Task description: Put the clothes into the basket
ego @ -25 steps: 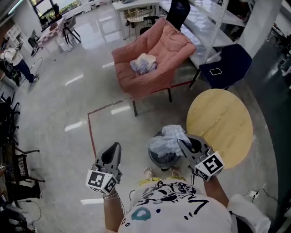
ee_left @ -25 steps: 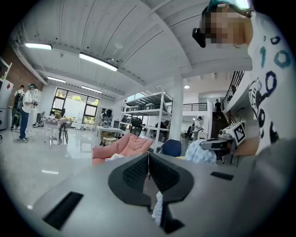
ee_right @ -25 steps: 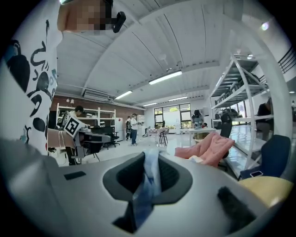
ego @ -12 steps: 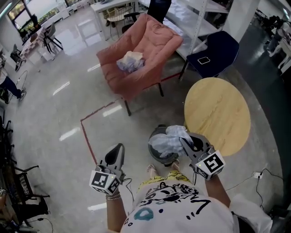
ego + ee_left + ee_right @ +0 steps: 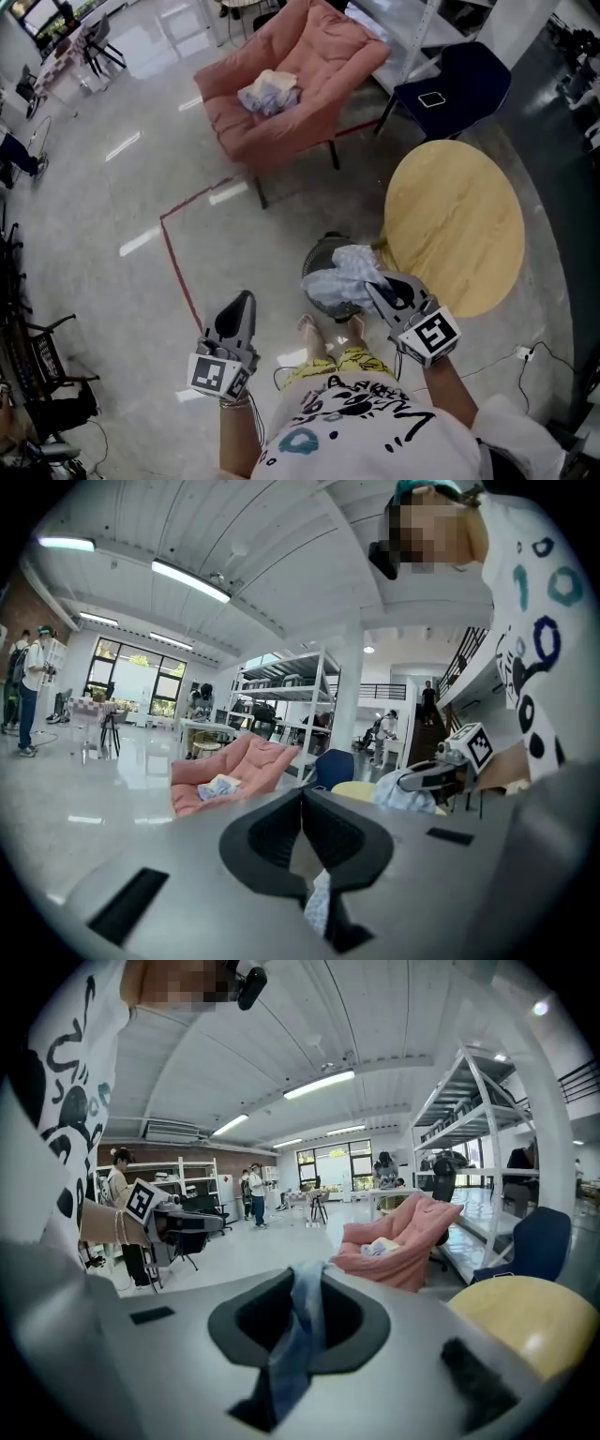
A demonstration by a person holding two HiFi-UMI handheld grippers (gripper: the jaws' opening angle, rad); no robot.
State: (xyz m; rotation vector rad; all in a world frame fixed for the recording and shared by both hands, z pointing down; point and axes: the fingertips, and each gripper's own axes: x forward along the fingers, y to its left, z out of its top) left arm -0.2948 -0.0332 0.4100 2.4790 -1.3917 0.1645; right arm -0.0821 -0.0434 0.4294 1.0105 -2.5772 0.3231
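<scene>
Two grippers are up in front of the person, and the dark round basket (image 5: pixel 317 255) on the floor serves as the landmark. The right gripper (image 5: pixel 372 287) hangs directly over the basket's near edge. Its jaws are clamped on a pale blue garment (image 5: pixel 342 278), which bunches over the basket's opening and hides most of it. In the right gripper view the same blue-grey fabric (image 5: pixel 292 1335) is pinched between the two dark jaws and trails down toward the camera.

The left gripper (image 5: pixel 245 297) is on the near left of the basket, well apart from it and from the garment. Its jaws are together, tips touching, as the left gripper view shows (image 5: pixel 302 795). A small pale patch shows in the gap near their base, and I cannot tell what it is.

Just beside the basket, on its right in the head view, stands a round wooden table (image 5: pixel 459 225). Beyond the basket and well apart from it is a pink armchair (image 5: pixel 314 61), with a second heap of pale clothes (image 5: pixel 269 92) on its seat. A blue chair (image 5: pixel 466 80) stands past the table. A red tape line (image 5: pixel 176 272) runs along the floor to the left of the basket. The person's feet (image 5: pixel 307 326) are on the floor just on the near side of the basket.
</scene>
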